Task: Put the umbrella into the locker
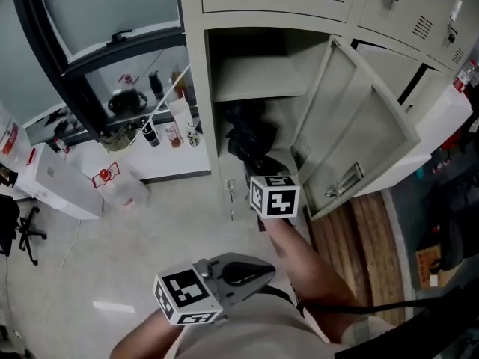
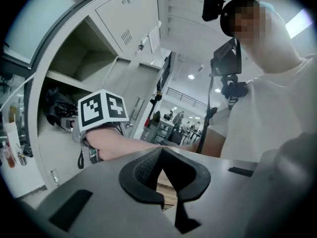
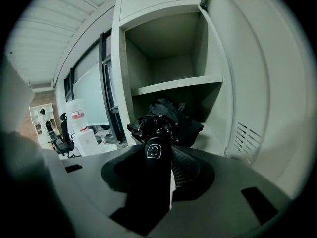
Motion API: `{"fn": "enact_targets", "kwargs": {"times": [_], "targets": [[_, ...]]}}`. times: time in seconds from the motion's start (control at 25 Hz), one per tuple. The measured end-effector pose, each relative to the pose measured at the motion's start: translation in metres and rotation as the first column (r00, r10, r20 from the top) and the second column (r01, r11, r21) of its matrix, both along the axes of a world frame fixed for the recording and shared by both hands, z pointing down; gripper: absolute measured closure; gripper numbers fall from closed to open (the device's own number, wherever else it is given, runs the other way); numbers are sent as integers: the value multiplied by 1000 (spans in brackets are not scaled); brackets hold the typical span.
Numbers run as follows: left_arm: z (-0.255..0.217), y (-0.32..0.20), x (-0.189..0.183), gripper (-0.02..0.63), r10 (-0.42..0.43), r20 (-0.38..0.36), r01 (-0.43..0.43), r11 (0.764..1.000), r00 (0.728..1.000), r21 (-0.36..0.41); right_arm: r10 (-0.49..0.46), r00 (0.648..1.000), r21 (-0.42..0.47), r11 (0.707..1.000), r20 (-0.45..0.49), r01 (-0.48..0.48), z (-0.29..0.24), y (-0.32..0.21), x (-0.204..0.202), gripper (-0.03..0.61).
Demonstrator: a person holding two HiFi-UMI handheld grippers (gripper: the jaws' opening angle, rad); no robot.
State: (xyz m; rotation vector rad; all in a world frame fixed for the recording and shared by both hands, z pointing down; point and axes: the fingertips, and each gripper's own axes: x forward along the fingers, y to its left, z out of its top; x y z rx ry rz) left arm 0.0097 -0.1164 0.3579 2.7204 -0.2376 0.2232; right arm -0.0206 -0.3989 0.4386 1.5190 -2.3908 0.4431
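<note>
In the head view, the beige sheet-metal locker (image 1: 196,88) stands with its flat door (image 1: 359,137) swung wide. The right gripper (image 1: 257,163), topped by a black-and-white marker cube (image 1: 274,195), points into the compartment under the shelf (image 1: 258,81). The black umbrella (image 1: 247,137) has its crumpled fabric end inside that compartment. The rounded grey left gripper (image 1: 263,275) hangs low, close to the person's body.

In the left gripper view, its ribbed black pads (image 2: 143,170) meet at their tips with nothing between them.

In the right gripper view, the jaws are clamped on the umbrella's smooth, cylindrical handle (image 3: 154,155). The bunched folds beyond it reach under the shelf.
</note>
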Motion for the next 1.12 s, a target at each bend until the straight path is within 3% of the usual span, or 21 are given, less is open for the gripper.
{"fn": "enact_targets", "kwargs": {"times": [0.56,1.12], "targets": [[4,-100,-15,604,-100,26,100,995,995,-8,15,998,-34,999,-64,-17,30,-130,-16,419],[8,-142,-24,604,-151,16,151,988,988,-24,-3,990,-106,994,-142,-12,63,-184,-27,419]]}}
